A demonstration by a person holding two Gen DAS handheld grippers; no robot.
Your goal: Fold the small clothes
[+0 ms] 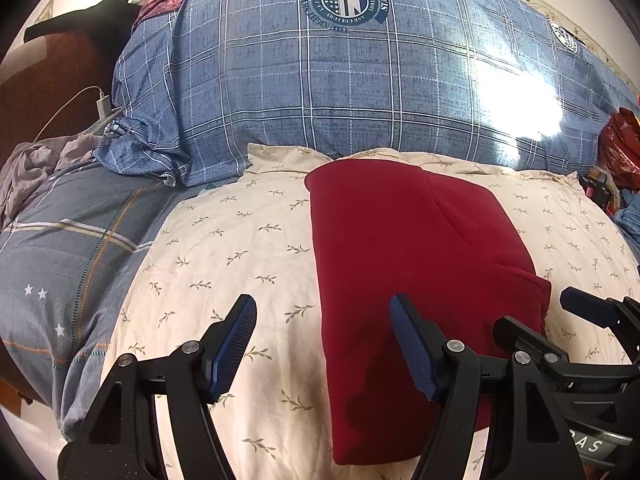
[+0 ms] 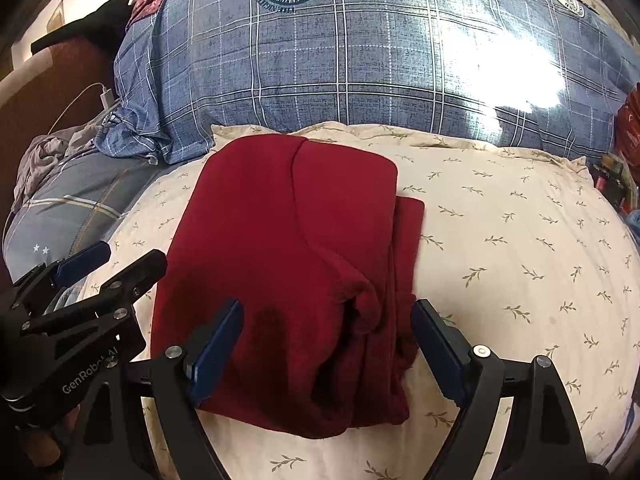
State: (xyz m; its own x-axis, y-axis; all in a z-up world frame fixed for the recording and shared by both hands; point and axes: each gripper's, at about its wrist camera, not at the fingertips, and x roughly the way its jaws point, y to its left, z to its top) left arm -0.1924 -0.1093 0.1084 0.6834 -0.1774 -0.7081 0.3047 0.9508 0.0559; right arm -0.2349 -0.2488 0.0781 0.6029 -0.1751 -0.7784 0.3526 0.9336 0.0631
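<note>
A dark red garment [image 1: 404, 248] lies folded into a long strip on a cream leaf-print pillow [image 1: 224, 248]. It also shows in the right wrist view [image 2: 288, 264], with layered folds at its near right edge. My left gripper [image 1: 324, 312] is open and empty, hovering over the garment's near left edge. My right gripper [image 2: 328, 316] is open and empty, its jaws spread over the garment's near end. The right gripper shows at the right of the left wrist view [image 1: 576, 320]; the left gripper shows at the left of the right wrist view [image 2: 120, 256].
A blue plaid duvet [image 1: 340, 88] is piled behind the pillow. A blue-grey plaid sheet [image 1: 60, 248] lies to the left, with a white charger and cable [image 1: 102, 102] and crumpled grey cloth [image 1: 32, 164]. Red items [image 1: 620, 148] sit at the far right.
</note>
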